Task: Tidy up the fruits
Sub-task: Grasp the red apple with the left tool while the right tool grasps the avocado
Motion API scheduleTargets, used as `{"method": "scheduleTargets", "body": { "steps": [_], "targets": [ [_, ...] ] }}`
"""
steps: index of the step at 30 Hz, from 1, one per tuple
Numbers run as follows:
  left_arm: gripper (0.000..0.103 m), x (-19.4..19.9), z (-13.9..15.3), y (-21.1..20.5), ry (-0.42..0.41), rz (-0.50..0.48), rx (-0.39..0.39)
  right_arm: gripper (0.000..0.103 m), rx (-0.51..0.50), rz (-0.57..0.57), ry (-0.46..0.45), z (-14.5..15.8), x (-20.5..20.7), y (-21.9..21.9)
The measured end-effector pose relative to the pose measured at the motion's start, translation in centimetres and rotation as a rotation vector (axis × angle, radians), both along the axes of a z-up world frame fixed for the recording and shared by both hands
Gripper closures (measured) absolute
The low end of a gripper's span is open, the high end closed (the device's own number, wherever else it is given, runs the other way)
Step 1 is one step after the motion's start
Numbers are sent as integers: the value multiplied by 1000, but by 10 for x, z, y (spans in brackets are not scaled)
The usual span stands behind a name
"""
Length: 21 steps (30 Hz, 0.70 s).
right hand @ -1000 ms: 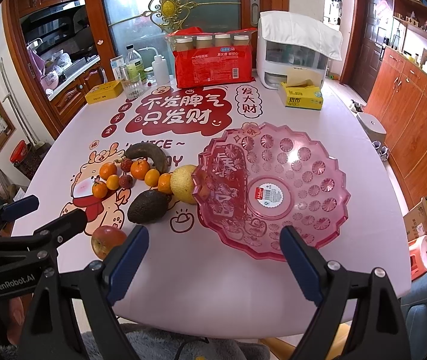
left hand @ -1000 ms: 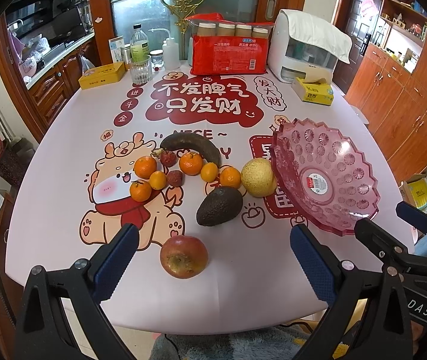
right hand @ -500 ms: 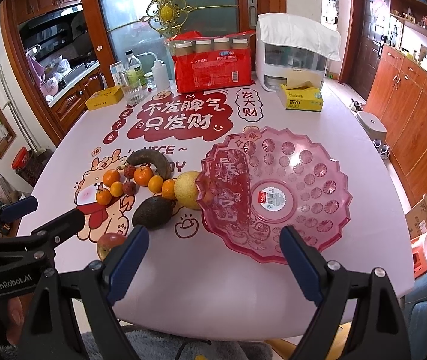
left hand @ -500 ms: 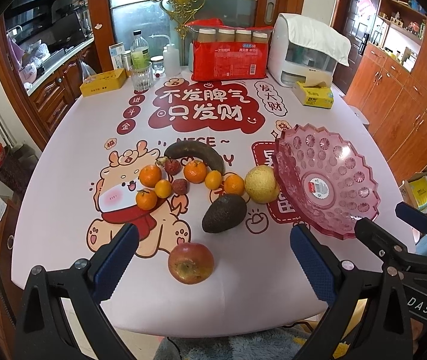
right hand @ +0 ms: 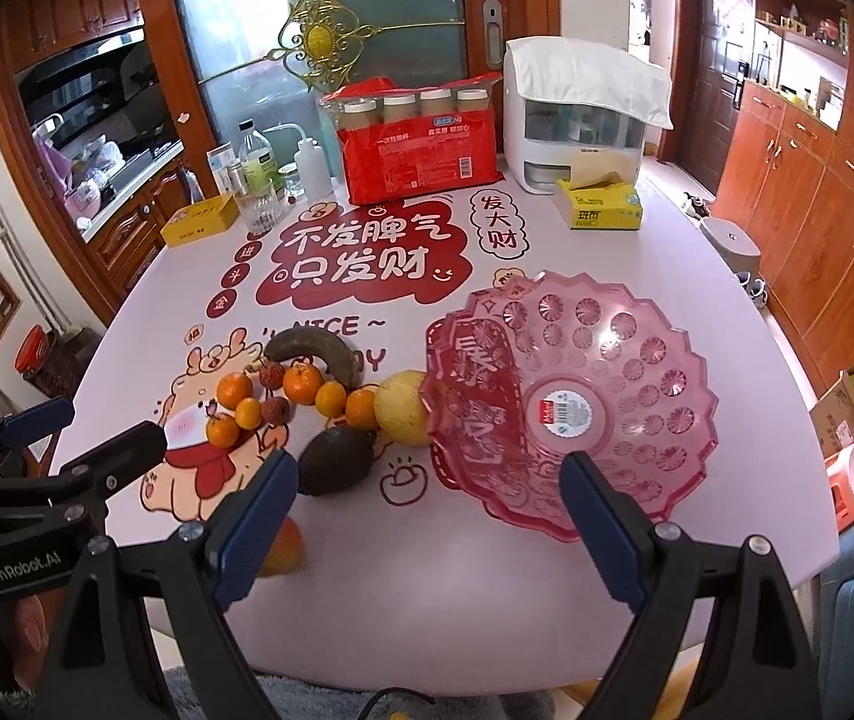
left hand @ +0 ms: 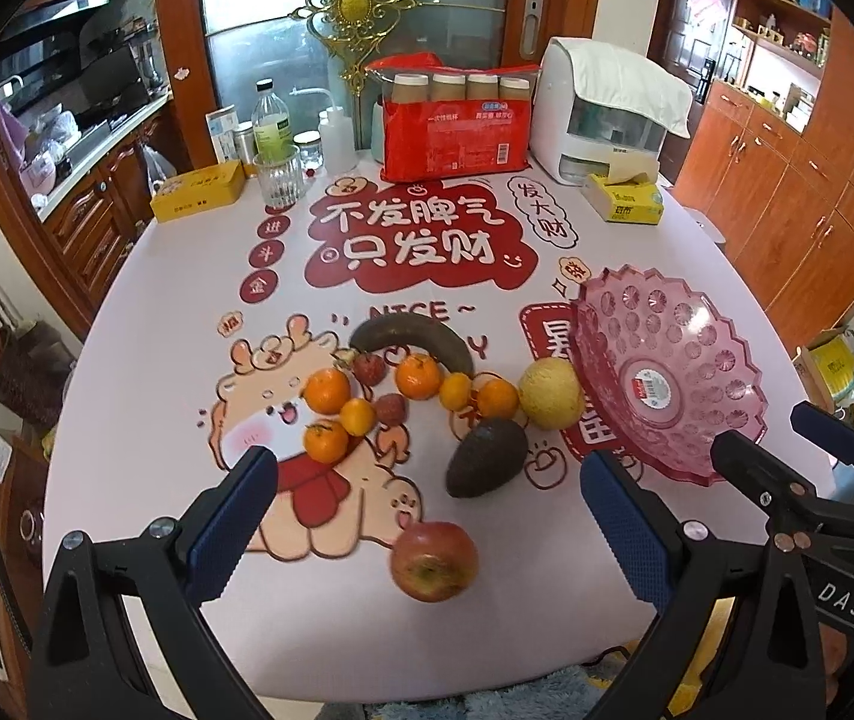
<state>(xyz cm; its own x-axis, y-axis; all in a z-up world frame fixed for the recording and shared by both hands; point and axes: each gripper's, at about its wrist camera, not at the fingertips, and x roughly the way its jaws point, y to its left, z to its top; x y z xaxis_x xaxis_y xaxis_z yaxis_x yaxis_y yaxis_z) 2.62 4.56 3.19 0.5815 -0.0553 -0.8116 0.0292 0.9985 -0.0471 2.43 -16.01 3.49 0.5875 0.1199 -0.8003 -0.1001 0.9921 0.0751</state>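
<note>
Right tool (right hand: pixel 421 519) finger (right hand: pixel 247 531) partly hides apple (right hand: pixel 283 552).

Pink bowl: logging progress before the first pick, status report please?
Both hand-held grippers open, left, right, holding nothing. Pink bowl holds no fruit. Apple nearest left hand-held gripper, nothing in the way.

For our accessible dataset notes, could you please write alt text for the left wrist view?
An open left gripper hovers over a red apple on a cartoon-printed table, with an avocado, oranges and a yellow pear beyond. An empty pink bowl sits right.
</note>
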Motion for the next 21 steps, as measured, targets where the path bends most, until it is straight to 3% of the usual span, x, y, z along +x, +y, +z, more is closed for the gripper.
{"method": "scheduleTargets", "body": {
  "steps": [12, 21],
  "targets": [
    [3, 11, -10, 72, 36, -58, 10, 13, 14, -60, 30, -5, 9, 59],
    [3, 32, -75, 73, 208, -288, -65, 13, 15, -154, 105, -56, 23, 76]
  ]
}}
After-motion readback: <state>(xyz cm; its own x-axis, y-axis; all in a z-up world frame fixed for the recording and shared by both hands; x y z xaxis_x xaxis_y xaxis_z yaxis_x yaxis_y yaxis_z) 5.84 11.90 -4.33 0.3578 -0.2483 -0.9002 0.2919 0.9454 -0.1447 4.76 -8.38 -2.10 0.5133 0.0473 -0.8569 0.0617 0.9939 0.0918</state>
